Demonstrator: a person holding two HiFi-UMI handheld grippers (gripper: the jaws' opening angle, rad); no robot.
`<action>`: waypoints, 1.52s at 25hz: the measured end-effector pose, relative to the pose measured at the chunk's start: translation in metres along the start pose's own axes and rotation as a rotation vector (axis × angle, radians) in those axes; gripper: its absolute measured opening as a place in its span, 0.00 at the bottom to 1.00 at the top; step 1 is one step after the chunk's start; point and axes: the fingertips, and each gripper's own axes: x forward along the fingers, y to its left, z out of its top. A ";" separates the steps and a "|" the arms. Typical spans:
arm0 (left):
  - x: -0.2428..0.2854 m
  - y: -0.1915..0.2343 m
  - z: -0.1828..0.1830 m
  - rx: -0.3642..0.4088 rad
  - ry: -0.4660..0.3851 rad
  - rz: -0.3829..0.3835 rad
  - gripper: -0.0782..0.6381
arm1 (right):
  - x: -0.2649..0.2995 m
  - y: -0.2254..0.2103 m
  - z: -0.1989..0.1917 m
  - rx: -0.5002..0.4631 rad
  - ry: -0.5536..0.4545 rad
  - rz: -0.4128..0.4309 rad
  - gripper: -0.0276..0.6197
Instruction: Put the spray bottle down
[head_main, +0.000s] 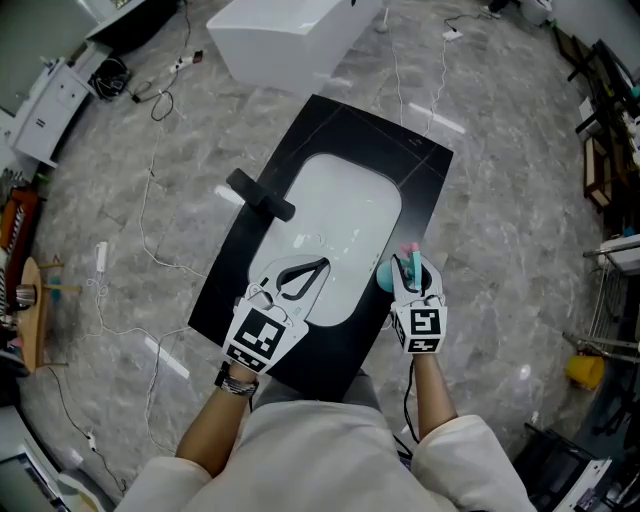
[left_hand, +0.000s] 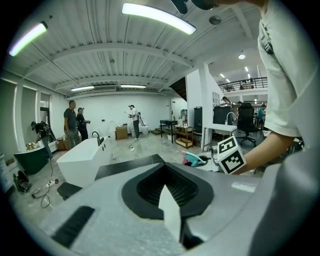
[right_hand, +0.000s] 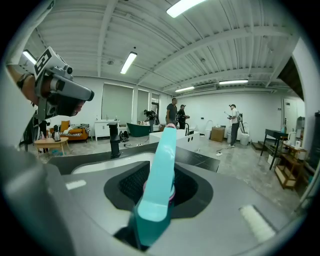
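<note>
My right gripper (head_main: 413, 274) is shut on a teal spray bottle (head_main: 386, 277) with a pink tip, held over the right edge of the black platform (head_main: 335, 130). In the right gripper view the spray bottle (right_hand: 161, 170) stands up between the jaws. In the left gripper view it shows as teal and pink (left_hand: 196, 159) beside the right gripper's marker cube. My left gripper (head_main: 304, 277) hovers over the near end of the white basin (head_main: 350, 205), jaw tips together. A thin white cloth-like piece (left_hand: 170, 215) stands between its jaws.
A black faucet (head_main: 262, 195) sits on the platform's left side. A white bathtub (head_main: 285, 35) stands on the floor beyond. Cables (head_main: 150, 240) trail over the grey floor at left. Shelves and clutter line the right wall (head_main: 605, 130). Several people stand far off (left_hand: 75, 122).
</note>
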 end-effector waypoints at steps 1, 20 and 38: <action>0.001 0.000 0.000 -0.003 0.000 0.002 0.12 | 0.001 0.000 0.000 -0.001 -0.004 0.003 0.24; 0.002 -0.003 0.006 -0.007 -0.019 0.026 0.12 | 0.004 0.010 -0.001 0.004 -0.007 -0.016 0.26; -0.023 -0.017 0.011 -0.030 -0.078 0.008 0.12 | -0.008 0.007 -0.001 0.018 0.029 -0.080 0.40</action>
